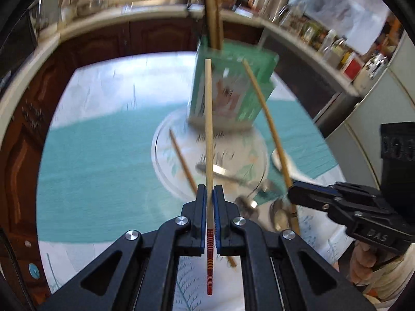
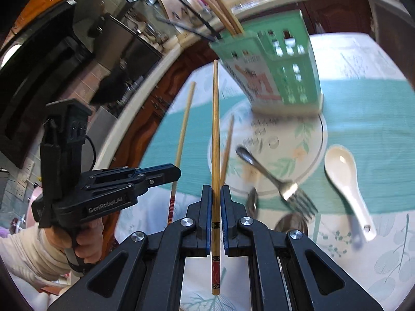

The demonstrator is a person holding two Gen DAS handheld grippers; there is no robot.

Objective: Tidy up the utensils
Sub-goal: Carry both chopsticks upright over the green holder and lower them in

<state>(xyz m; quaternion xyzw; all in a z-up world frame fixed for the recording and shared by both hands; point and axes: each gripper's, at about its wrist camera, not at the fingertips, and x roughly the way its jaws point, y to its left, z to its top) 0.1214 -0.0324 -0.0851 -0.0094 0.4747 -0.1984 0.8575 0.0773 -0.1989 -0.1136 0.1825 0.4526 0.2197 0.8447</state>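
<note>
Left wrist view: left tongs (image 1: pixel 209 197) clamped on pale wooden chopstick with red-striped end (image 1: pixel 209 140), tip aimed up toward green perforated plastic utensil holder (image 1: pixel 228 90). Holder standing on round glass turntable (image 1: pixel 166 171) atop table with teal and white leaf-print cloth (image 1: pixel 98 160), several brown chopsticks (image 1: pixel 213 18) already upright inside. Right tongs (image 1: pixel 291 194) at right edge, pinching darker bamboo chopstick (image 1: pixel 264 108).

Right wrist view: right tongs (image 2: pixel 215 194) closed on golden bamboo chopstick with black-and-red decorated end (image 2: pixel 215 129), raised above table (image 2: pixel 363 103). Left tongs (image 2: pixel 179 173) at left, gripping striped chopstick. Loose brown chopstick (image 2: pixel 228 140) lying on turntable edge. Steel fork (image 2: pixel 275 178), steel spoon (image 2: pixel 291 223) and white ceramic soup spoon (image 2: pixel 342 173) lying on cloth near holder (image 2: pixel 285 77).
</note>
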